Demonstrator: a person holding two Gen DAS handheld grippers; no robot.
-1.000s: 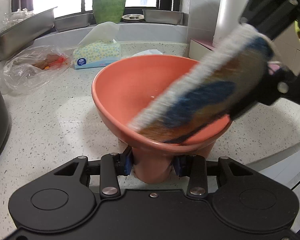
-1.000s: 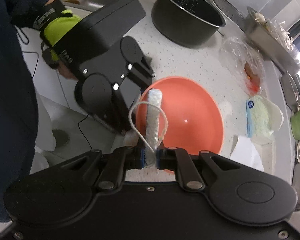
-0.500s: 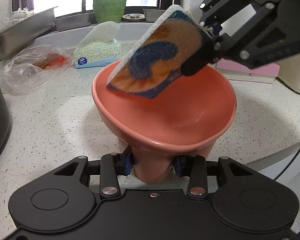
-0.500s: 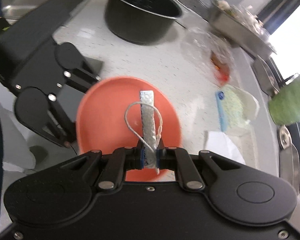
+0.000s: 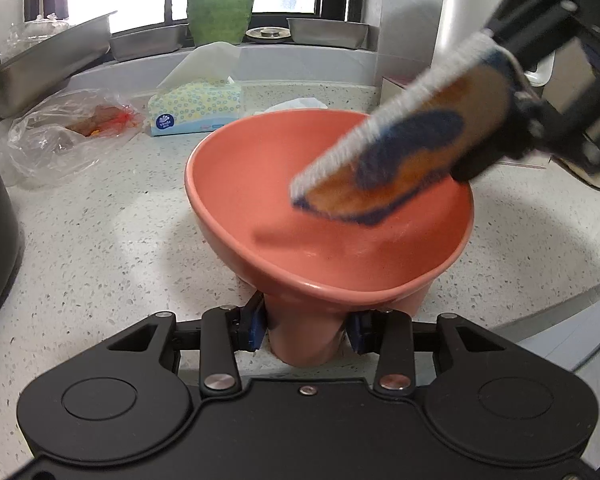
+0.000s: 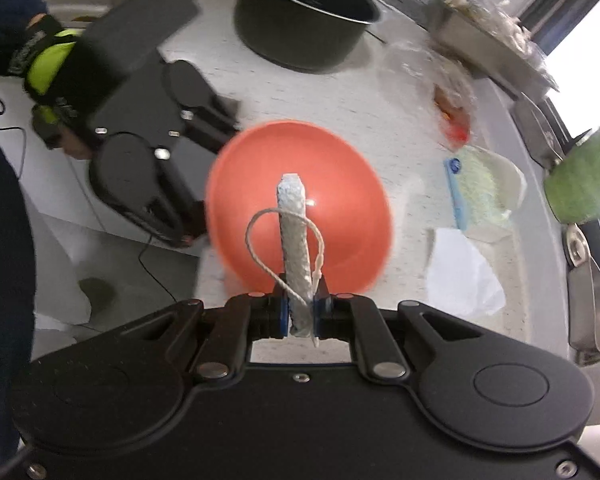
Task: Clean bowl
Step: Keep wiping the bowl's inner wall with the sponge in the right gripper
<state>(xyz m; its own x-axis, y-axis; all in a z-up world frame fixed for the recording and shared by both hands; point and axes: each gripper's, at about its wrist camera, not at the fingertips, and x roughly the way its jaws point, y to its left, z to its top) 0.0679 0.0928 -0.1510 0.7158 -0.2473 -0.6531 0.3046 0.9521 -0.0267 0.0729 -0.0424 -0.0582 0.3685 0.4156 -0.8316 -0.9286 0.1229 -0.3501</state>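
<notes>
Coral bowl (image 5: 260, 184) clamped at its foot by left gripper (image 5: 306, 326); right gripper (image 6: 302, 316) pinching sponge (image 5: 400, 168) inside it

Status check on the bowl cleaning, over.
Left gripper shut on bowl foot. Right gripper shut on sponge, angled inside the bowl. Nothing in the way.

The sponge (image 5: 400, 168) hangs over the bowl (image 5: 260, 184); the tissue box (image 5: 196, 108) lies behind it, the plastic bag (image 5: 64, 136) left.
</notes>
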